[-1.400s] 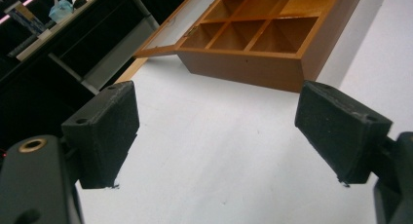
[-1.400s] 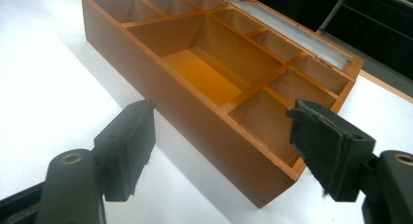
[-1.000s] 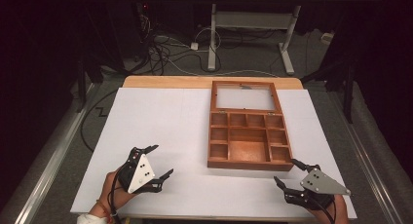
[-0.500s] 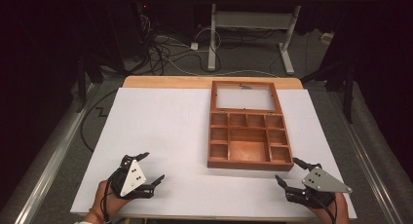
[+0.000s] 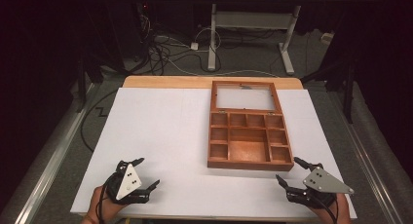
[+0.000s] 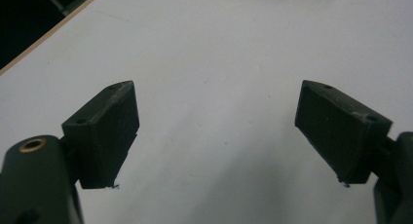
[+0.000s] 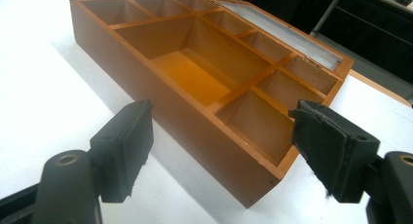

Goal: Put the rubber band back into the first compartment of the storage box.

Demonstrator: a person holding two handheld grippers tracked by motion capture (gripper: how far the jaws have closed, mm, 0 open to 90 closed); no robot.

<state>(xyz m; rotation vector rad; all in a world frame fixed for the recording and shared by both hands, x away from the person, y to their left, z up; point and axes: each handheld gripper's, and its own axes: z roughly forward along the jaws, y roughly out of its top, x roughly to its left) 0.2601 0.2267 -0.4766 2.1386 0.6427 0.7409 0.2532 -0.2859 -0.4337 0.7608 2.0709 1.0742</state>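
Both jaws gape, empty | left gripper (image 5: 141, 174) over white table (image 5: 165, 131) | right gripper (image 5: 290, 174) near wooden box (image 5: 249, 161)

We see broad bare white desk (image 5: 160, 136) ahead of the left tongs (image 5: 142, 174), nothing blocking passage there. Ahead of the right tongs (image 5: 292, 171), the wooden compartment box (image 5: 249, 136) stands near, its front wall and near corner barring the way; room remains to its right.

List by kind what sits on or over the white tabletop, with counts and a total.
Wooden compartment box, lid open: 1
Hand-held grippers: 2, left gripper and right gripper, both with jaws apart
Total: 3
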